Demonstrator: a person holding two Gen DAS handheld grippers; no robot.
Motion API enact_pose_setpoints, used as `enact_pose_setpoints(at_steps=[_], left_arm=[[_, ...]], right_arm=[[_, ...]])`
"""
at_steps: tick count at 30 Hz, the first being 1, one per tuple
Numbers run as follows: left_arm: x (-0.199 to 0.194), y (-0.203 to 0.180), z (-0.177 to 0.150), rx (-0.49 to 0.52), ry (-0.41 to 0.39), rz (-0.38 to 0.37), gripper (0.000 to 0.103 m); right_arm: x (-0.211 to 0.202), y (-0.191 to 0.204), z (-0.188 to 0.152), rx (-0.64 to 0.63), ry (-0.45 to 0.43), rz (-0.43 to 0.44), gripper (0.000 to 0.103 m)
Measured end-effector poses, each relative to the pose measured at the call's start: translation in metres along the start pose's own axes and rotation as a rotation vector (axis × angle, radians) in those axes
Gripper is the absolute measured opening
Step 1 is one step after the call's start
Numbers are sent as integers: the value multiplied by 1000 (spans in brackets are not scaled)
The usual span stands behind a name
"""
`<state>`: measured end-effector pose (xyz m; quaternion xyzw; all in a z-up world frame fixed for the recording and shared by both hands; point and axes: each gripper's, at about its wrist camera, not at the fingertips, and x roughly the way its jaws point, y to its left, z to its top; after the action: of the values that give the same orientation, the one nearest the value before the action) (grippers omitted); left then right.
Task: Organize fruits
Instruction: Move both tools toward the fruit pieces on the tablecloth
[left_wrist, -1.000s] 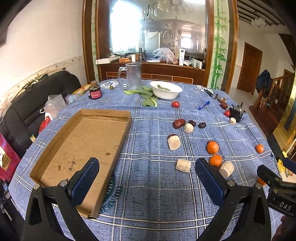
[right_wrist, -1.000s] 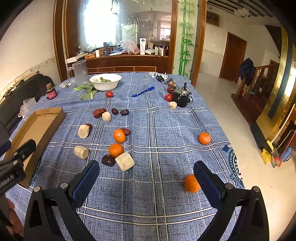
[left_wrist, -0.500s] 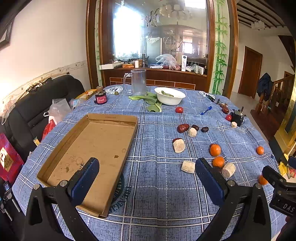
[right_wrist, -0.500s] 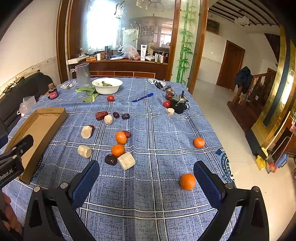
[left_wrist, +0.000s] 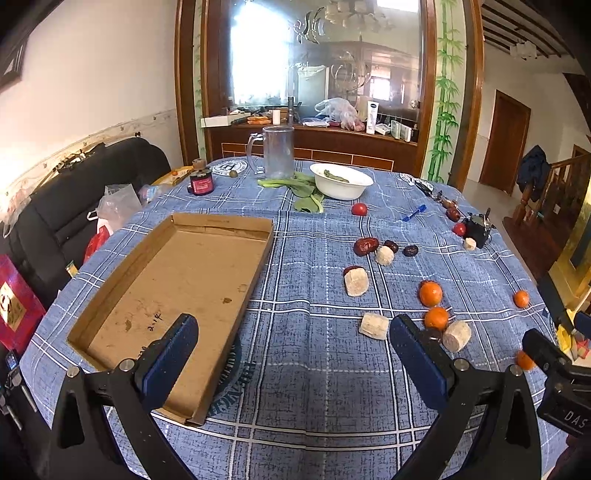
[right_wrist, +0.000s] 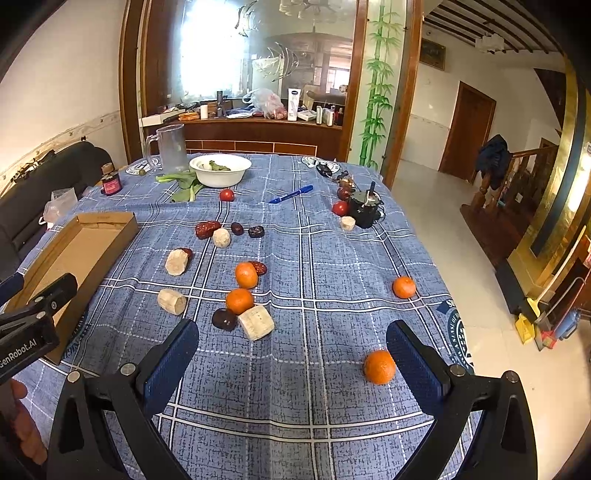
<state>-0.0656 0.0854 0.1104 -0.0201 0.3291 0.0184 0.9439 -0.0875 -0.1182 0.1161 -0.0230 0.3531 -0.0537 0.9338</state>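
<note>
Over the blue plaid tablecloth your fruit lies scattered, right of the cardboard tray; two oranges sit together near the middle, with a dark date and a pale cut chunk touching just in front of them; a third orange lies well off to the right, and the nearest orange sits just beside the right gripper's right finger; that gripper hovers released, jaws spread wide, holding nothing; your left gripper hangs likewise released over the tray's near right corner, its left finger above the tray floor; beyond the tray stand a white bowl and a clear jug; from the left camera, one orange is partly hidden behind the other tool's body, and the dark date is mostly blocked by the right finger; a hand is cut off at the frame's lower left.
</note>
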Motion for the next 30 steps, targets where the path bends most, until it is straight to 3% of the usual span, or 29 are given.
enact_pose_setpoints(at_steps=[9, 15, 22, 30], left_arm=[[20, -4, -5, 2, 45, 80, 103], [21, -11, -8, 37, 16, 53, 103], [27, -20, -8, 74, 35, 40, 103], [38, -13, -9, 105, 69, 106, 103]], right_arm=[[16, -10, -1, 7, 15, 5, 103], [28, -23, -4, 58, 45, 27, 102], [34, -17, -5, 24, 47, 37, 103], [62, -12, -7, -40, 122, 142, 102]])
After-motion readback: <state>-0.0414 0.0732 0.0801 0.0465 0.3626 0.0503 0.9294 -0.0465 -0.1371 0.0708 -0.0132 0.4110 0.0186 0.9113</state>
